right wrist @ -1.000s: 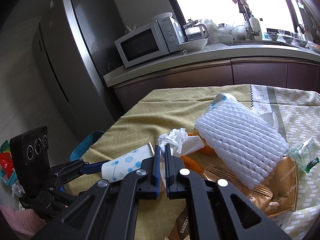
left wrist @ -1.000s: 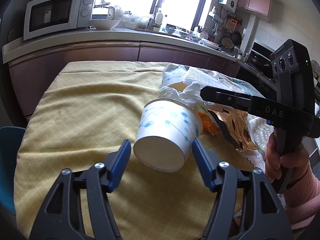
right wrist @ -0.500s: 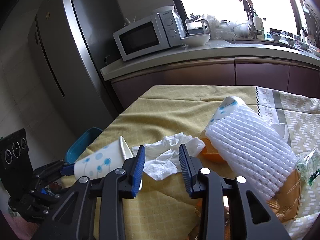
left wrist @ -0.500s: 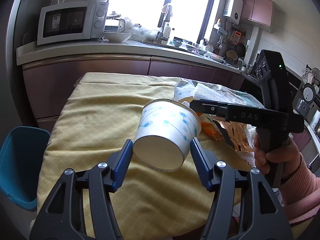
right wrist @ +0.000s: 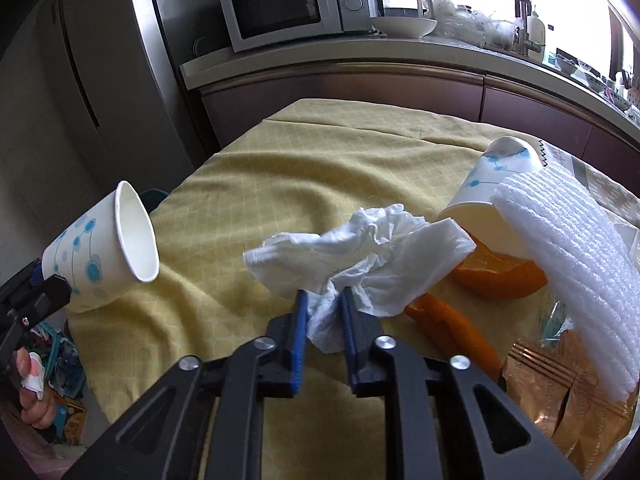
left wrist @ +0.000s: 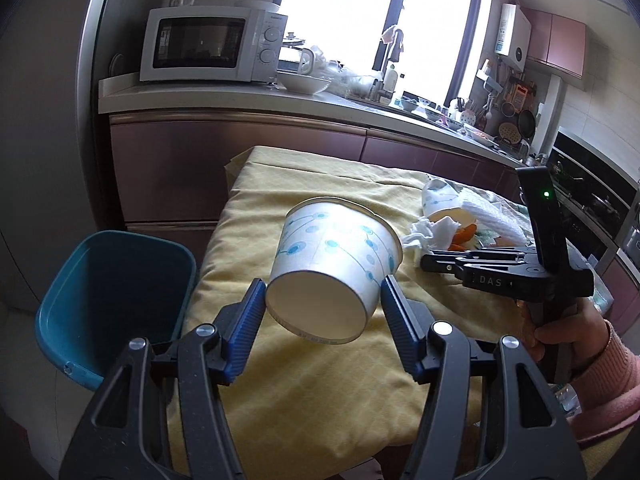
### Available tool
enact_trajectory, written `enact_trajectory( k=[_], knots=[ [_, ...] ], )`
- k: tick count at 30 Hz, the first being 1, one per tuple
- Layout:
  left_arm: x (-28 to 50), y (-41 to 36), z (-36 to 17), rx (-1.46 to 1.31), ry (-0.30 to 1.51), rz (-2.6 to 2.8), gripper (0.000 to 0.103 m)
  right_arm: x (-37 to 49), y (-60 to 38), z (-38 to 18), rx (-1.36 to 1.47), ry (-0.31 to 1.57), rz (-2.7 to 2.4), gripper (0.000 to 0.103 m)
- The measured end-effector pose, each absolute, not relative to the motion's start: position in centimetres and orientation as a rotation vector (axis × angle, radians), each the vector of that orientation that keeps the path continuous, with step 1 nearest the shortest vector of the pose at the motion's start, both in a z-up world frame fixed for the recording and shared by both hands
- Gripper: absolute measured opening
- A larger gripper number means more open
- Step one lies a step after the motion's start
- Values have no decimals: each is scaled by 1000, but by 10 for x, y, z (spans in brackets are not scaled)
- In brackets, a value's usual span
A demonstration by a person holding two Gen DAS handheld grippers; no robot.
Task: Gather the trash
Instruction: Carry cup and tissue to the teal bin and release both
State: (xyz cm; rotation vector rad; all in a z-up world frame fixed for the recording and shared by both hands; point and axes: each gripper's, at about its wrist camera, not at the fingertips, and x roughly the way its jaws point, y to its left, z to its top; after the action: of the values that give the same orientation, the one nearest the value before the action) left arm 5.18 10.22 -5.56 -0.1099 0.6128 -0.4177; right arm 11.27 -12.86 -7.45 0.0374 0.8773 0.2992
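Left gripper (left wrist: 322, 304) clamped on a paper cup (left wrist: 336, 268), tipped mouth-away – likely bound for the blue bin (left wrist: 116, 296) at eight o'clock. Right gripper (right wrist: 323, 312) pinched shut on a crumpled tissue (right wrist: 360, 252), lifting it from the litter pile on the tablecloth (right wrist: 280, 168).

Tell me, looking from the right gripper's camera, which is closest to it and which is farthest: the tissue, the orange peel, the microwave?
1. Tissue: pinched in the right gripper.
2. Orange peel: on the table, to the right.
3. Microwave: far back on the counter.
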Motion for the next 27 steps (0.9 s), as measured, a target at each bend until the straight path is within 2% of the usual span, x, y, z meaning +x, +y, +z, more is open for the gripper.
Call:
enact_trajectory(
  k=[2,11,19,27],
  knots=[
    [51,113,-56,-119,608,-397,59,110,-128,-70,44,859,307,4],
    [49,174,-50,-156,574,-251,59,99,-87,-20,74,740,526,3],
    [53,236,-58,-166,595,-89,59,113,-11,-5,83,747,795,3],
    [65,271,-85,-173,664,11,59,134,52,-12,92,806,961,4]
  ],
)
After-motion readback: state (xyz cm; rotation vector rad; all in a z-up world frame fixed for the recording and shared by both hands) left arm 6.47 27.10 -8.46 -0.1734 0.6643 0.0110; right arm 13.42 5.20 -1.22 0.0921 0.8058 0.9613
